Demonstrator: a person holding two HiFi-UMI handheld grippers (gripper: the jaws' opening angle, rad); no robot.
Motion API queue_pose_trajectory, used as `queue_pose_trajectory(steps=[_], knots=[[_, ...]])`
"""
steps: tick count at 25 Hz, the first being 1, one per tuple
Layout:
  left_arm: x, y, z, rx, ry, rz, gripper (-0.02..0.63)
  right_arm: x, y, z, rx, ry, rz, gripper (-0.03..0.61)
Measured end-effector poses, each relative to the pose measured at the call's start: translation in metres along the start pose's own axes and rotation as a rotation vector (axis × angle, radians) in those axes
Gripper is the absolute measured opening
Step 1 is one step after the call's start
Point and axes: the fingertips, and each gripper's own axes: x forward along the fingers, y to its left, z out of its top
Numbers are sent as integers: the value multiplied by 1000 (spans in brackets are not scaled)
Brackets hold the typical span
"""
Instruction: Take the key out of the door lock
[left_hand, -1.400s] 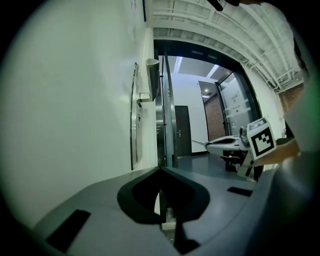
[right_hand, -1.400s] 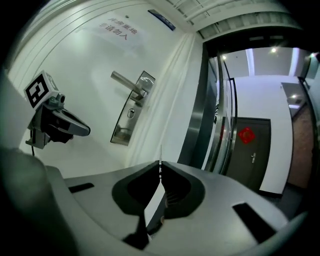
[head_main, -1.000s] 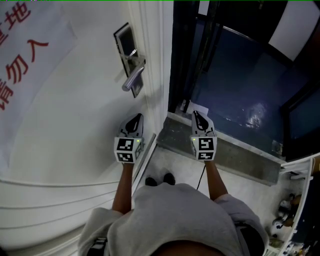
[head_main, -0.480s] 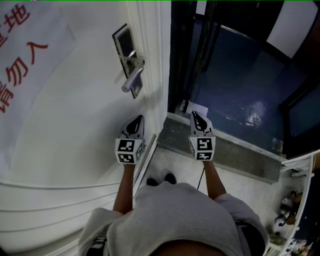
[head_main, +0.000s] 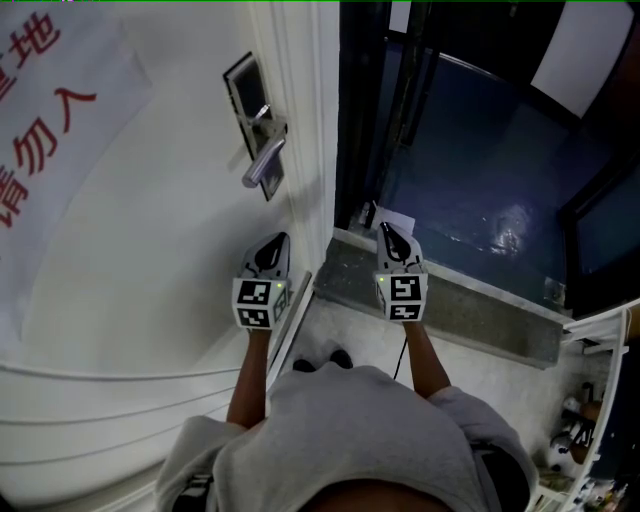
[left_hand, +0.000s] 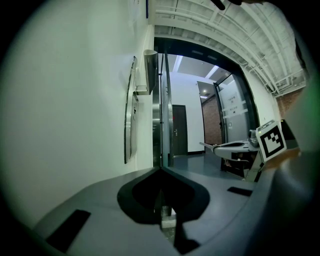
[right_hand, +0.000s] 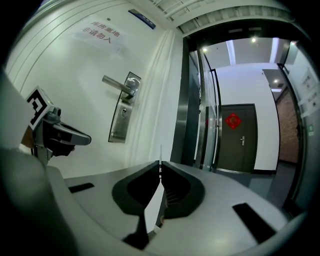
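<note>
The white door (head_main: 150, 260) carries a metal lock plate (head_main: 251, 100) with a silver lever handle (head_main: 262, 160); a small metal piece by the handle's hub could be the key, but it is too small to tell. In the right gripper view the lock plate (right_hand: 121, 117) and handle (right_hand: 117, 84) sit up and to the left. My left gripper (head_main: 272, 242) hangs shut below the handle, close to the door's edge. Level with it, my right gripper (head_main: 388, 232) is shut over the threshold. Neither holds anything. The left gripper view shows the plate (left_hand: 131, 117) edge-on.
A paper sign with red characters (head_main: 45, 110) is stuck on the door at the left. Right of the door frame lies a grey stone threshold (head_main: 450, 300) and a dark glossy corridor floor (head_main: 480, 170). The person's shoes (head_main: 320, 358) stand by the door edge.
Both grippers have crept slightly up toward the door handle, the right one a little to the left. Both stay shut.
</note>
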Motion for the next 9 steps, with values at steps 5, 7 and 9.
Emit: queue_pose_trajectory(steps=[5, 7, 9], knots=[[1, 1, -1, 1, 0, 1, 18, 3, 2, 0, -2, 1, 2, 31], [2, 2, 0, 1, -4, 1, 18, 3, 2, 1, -3, 2, 4, 31], [2, 2, 1, 0, -6, -1, 18, 4, 3, 0, -4, 4, 5, 31]])
